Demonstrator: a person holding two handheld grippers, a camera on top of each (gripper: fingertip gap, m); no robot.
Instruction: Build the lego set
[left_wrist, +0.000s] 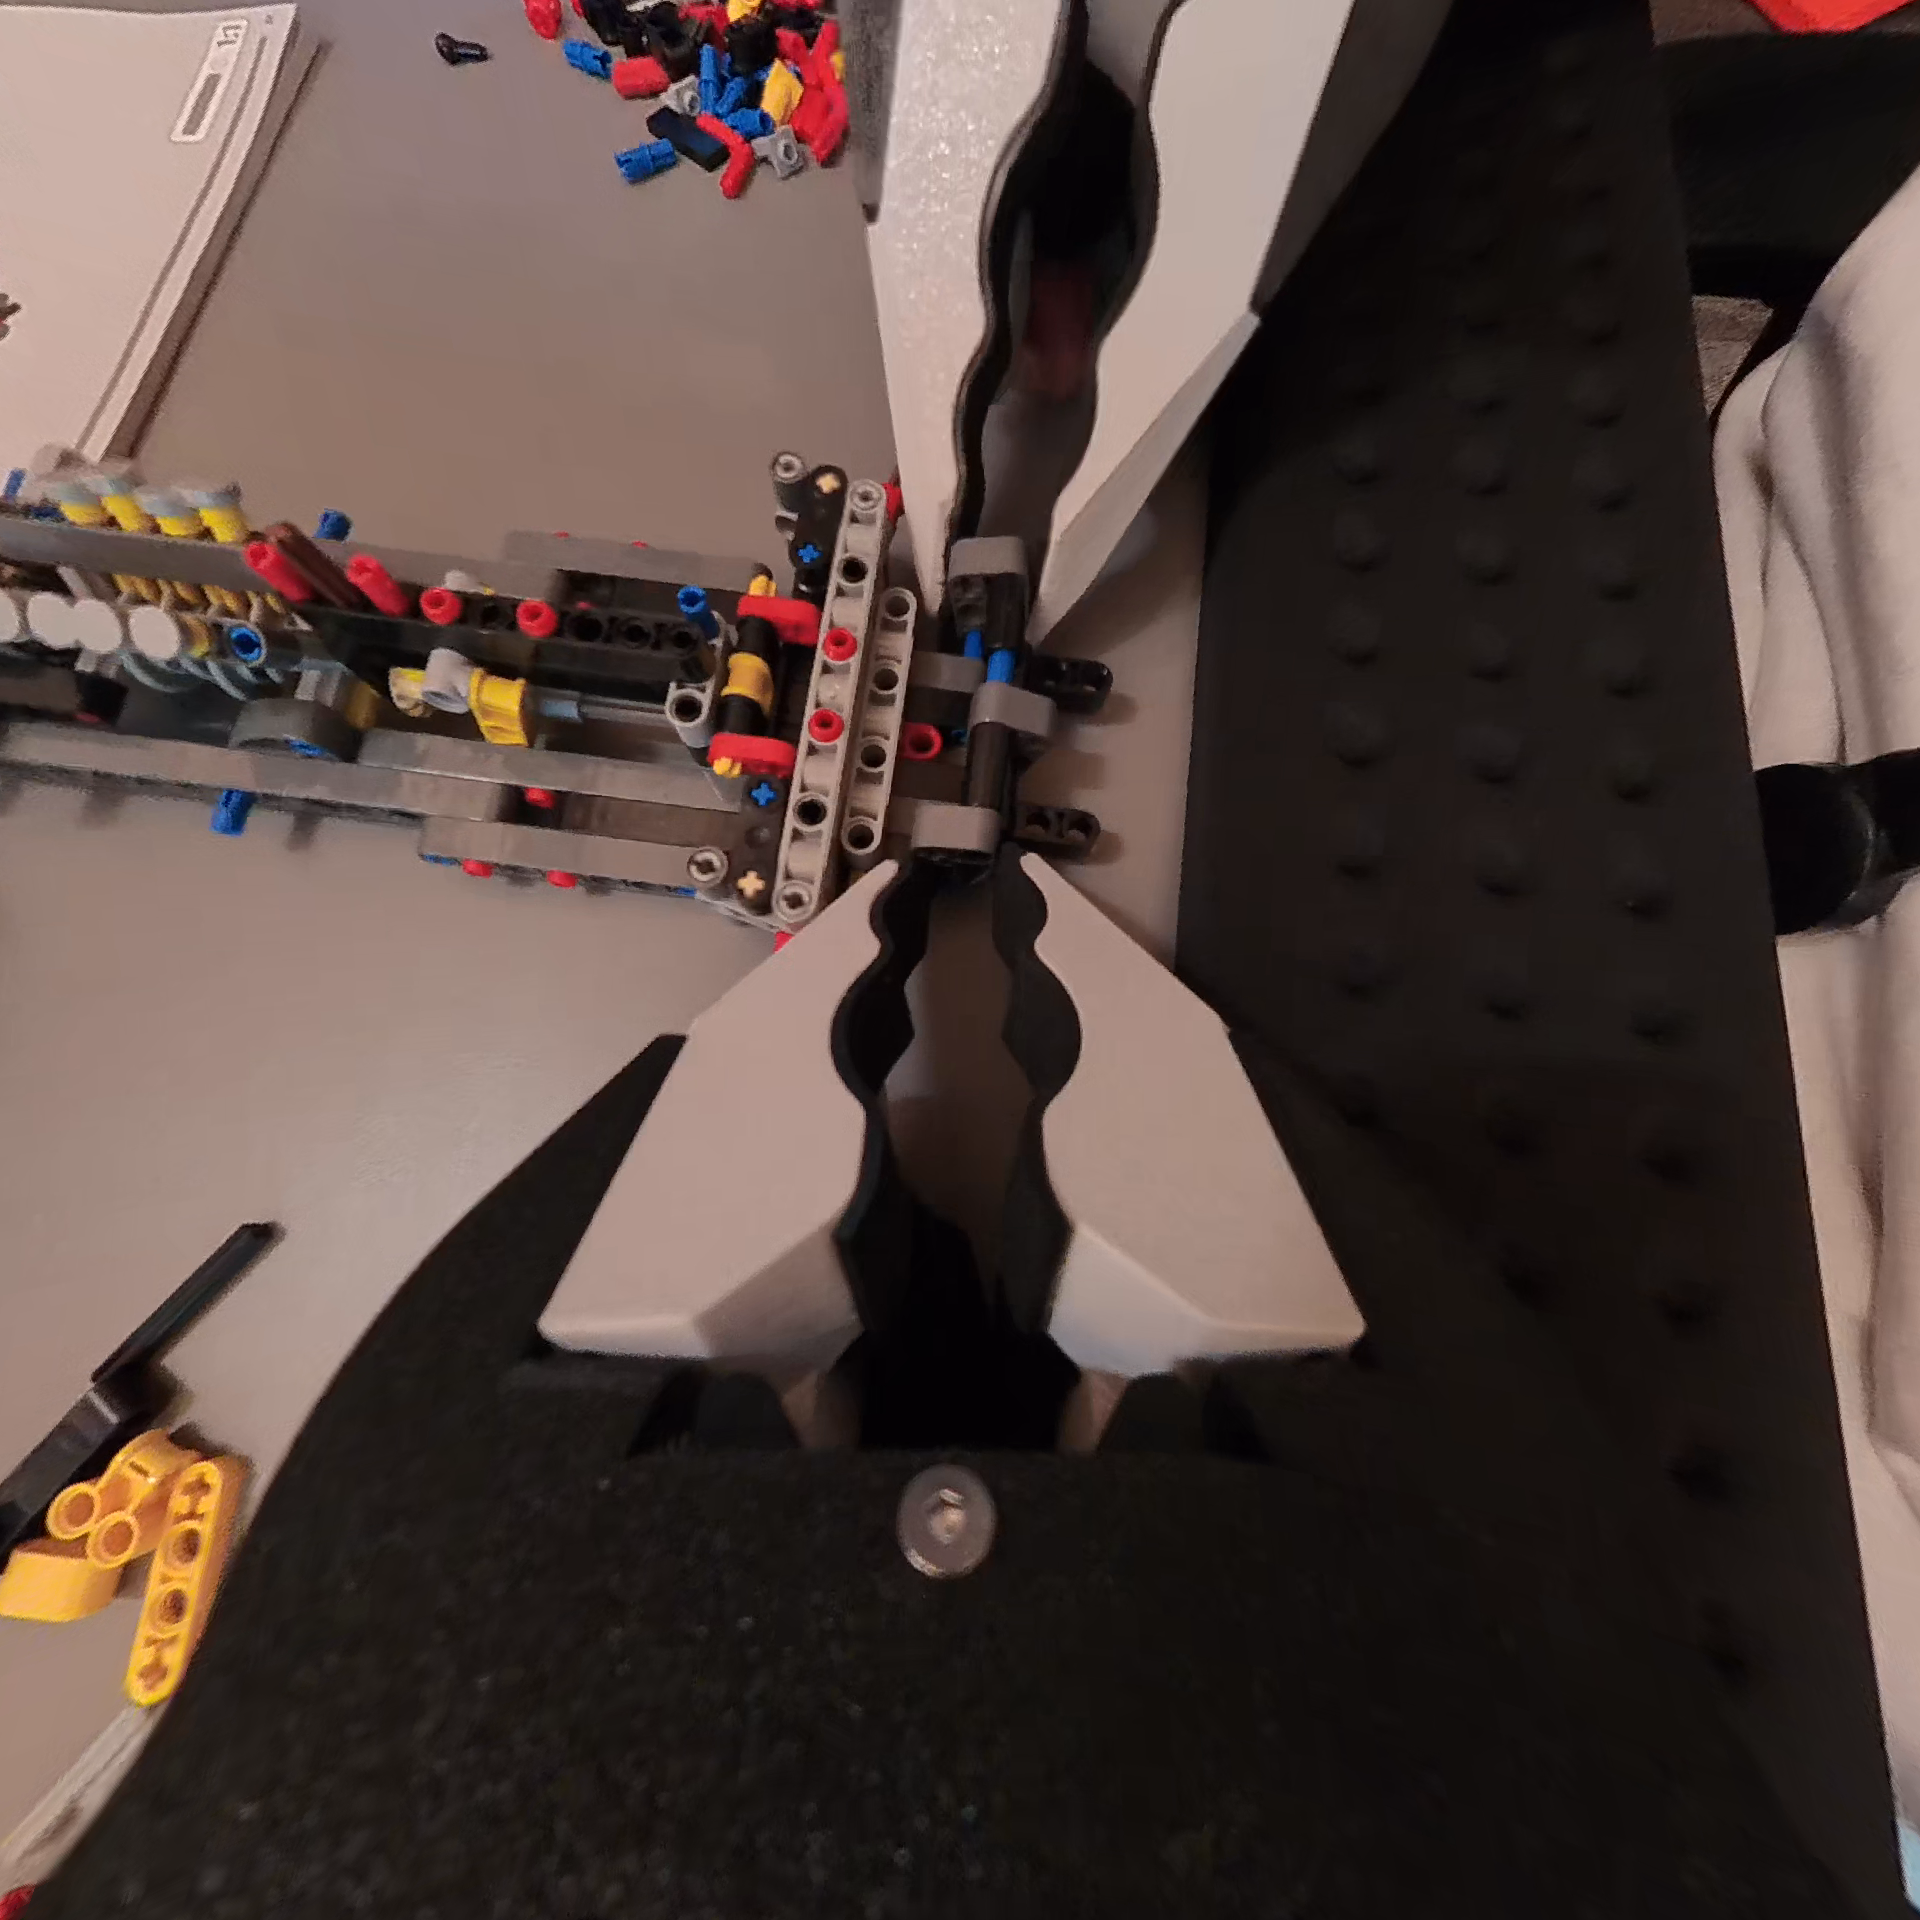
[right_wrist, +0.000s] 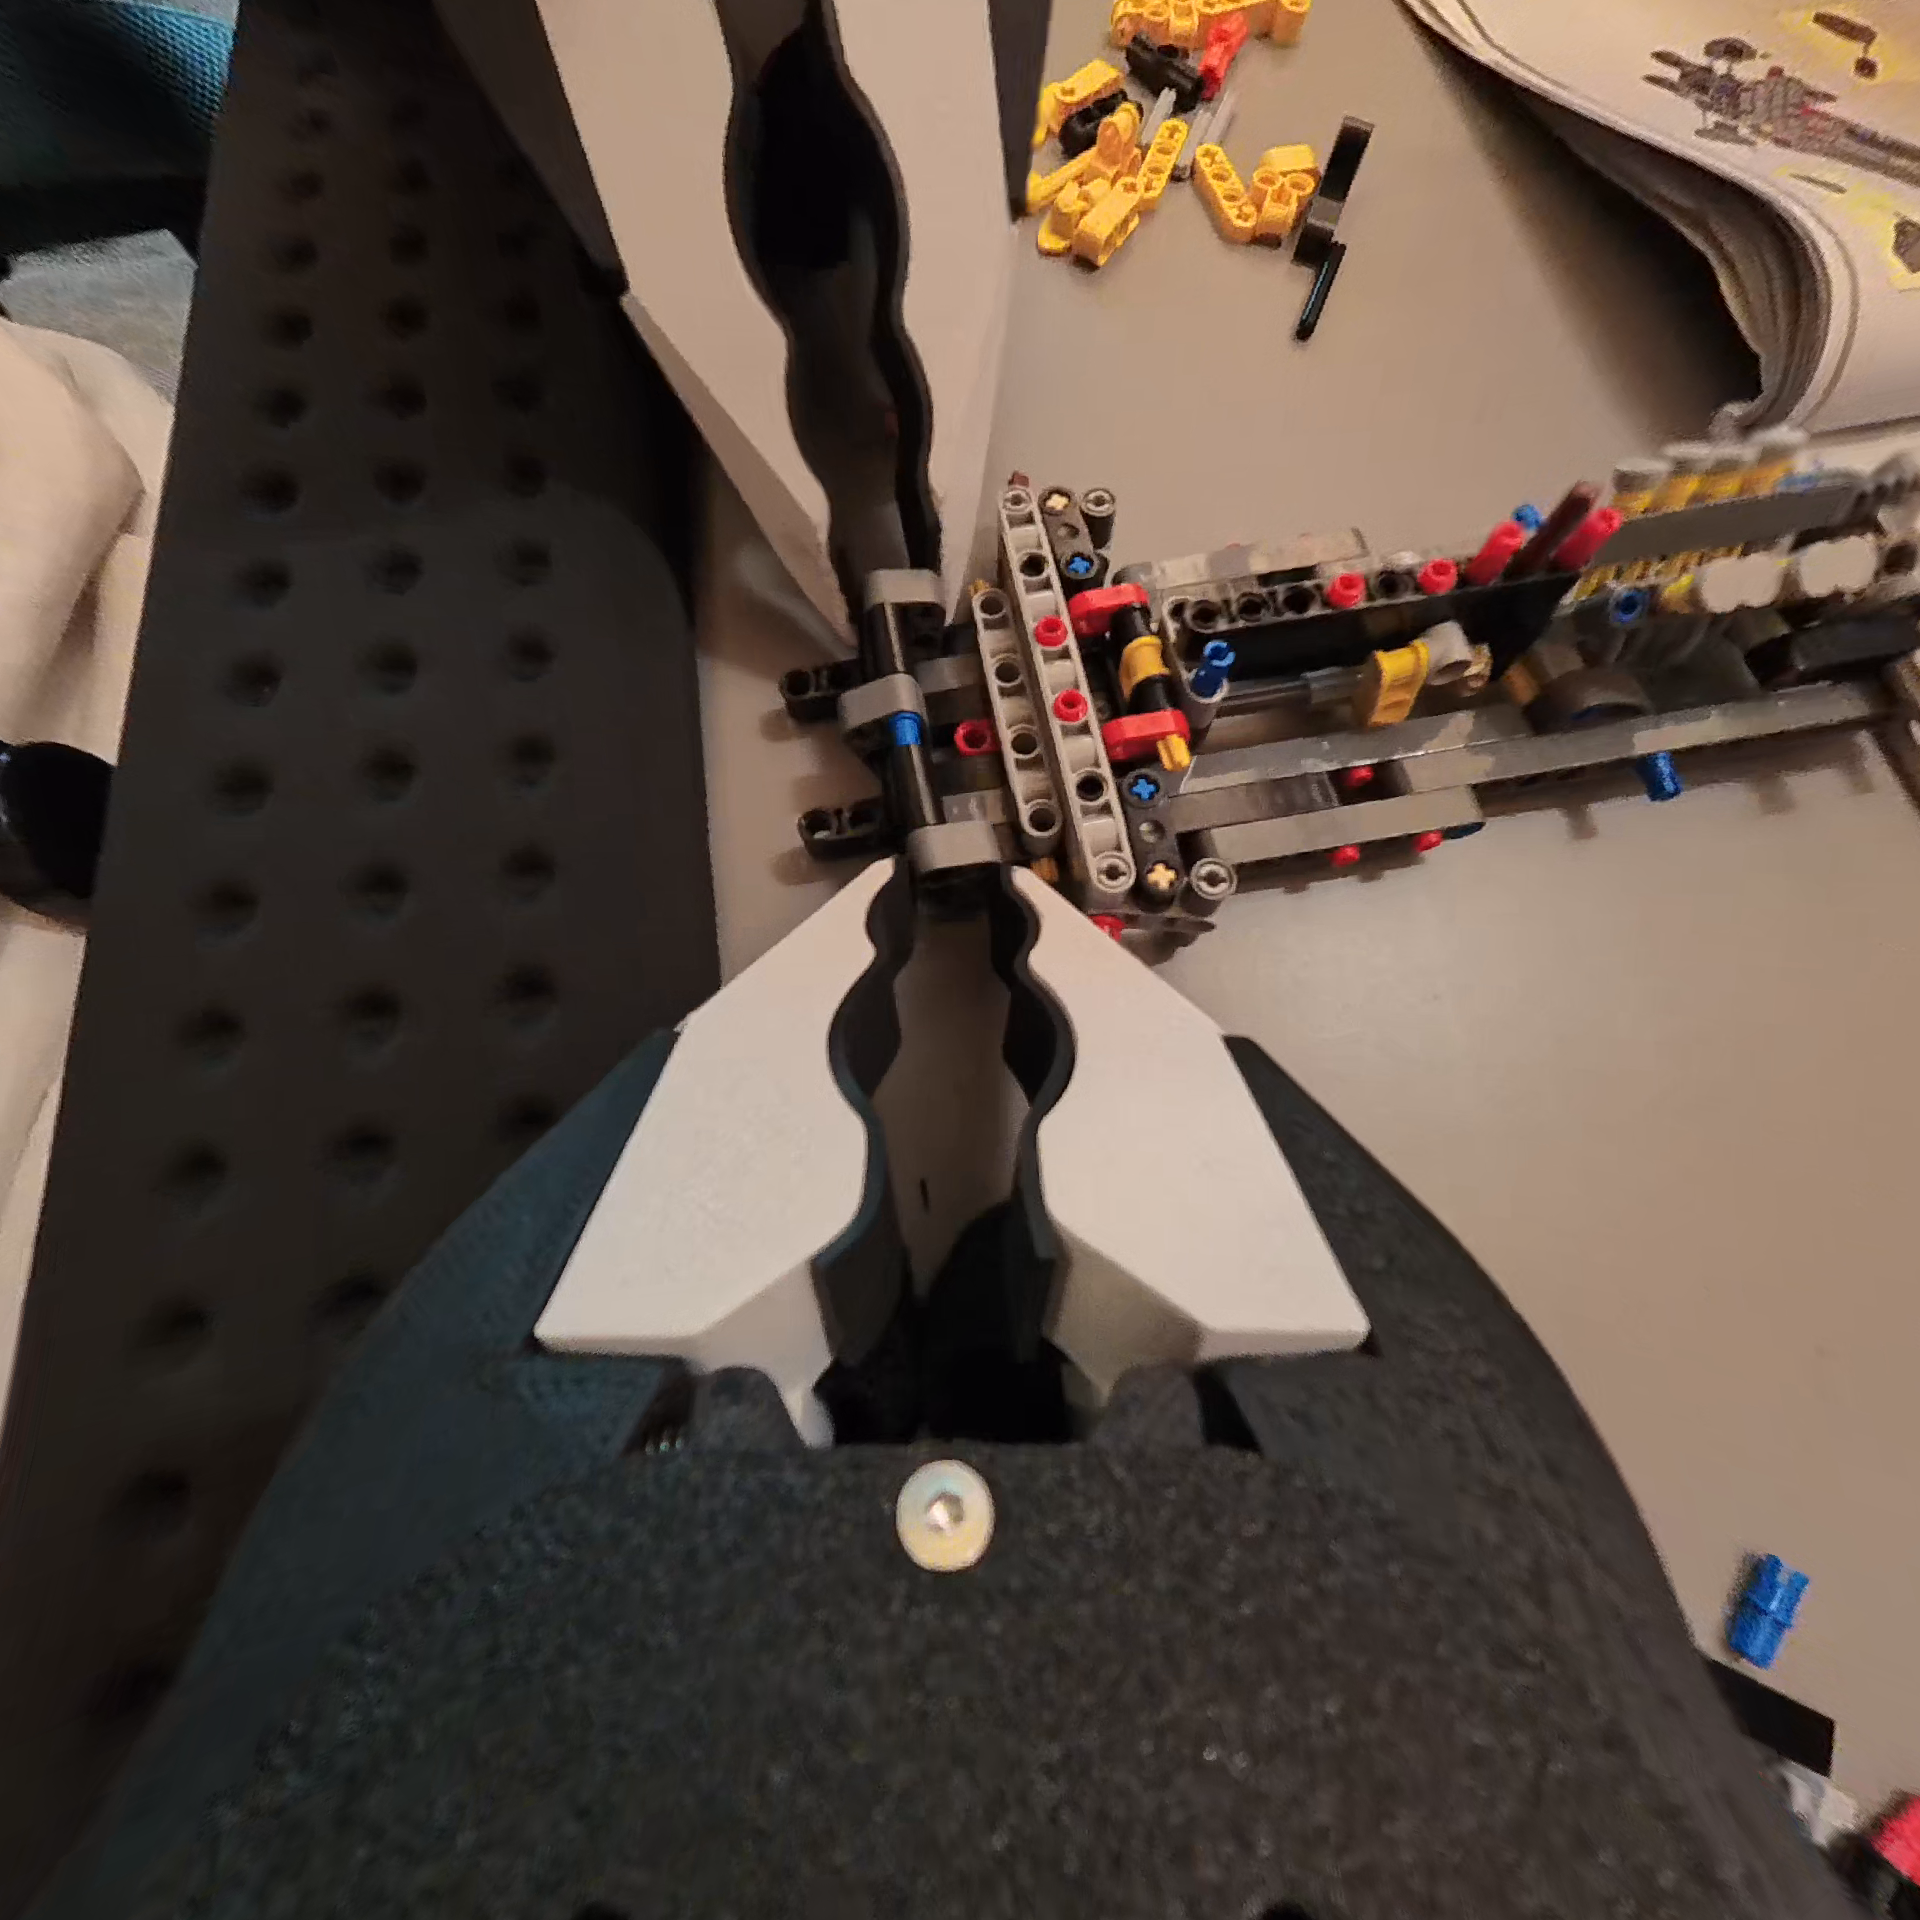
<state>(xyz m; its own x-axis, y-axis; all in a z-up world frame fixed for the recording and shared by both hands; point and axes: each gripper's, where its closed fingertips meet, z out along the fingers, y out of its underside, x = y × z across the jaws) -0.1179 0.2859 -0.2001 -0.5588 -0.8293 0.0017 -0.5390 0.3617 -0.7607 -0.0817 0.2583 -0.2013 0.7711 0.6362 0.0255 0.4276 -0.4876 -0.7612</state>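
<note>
Both grippers pinch opposite ends of the black axle (left_wrist: 987, 764) at the near end of the lego model (left_wrist: 582, 675): left gripper (left_wrist: 961, 878) and right gripper (right_wrist: 961, 883). The model lies on a grey table (left_wrist: 468, 1039). Beyond sit loose yellow pieces (right_wrist: 1164, 156) and an instruction booklet (right_wrist: 1766, 187).

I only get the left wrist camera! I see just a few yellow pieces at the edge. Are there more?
Observer: Yes, a whole yellow pile of many pieces lies there.
Operator: My left gripper pinches the black axle. Is anything loose near the right gripper?
Observer: One blue pin lies alone on the table, beside that gripper's body.
Operator: And the booklet?
Observer: The booklet lies open, its pages curling up, with a build picture showing.
</note>
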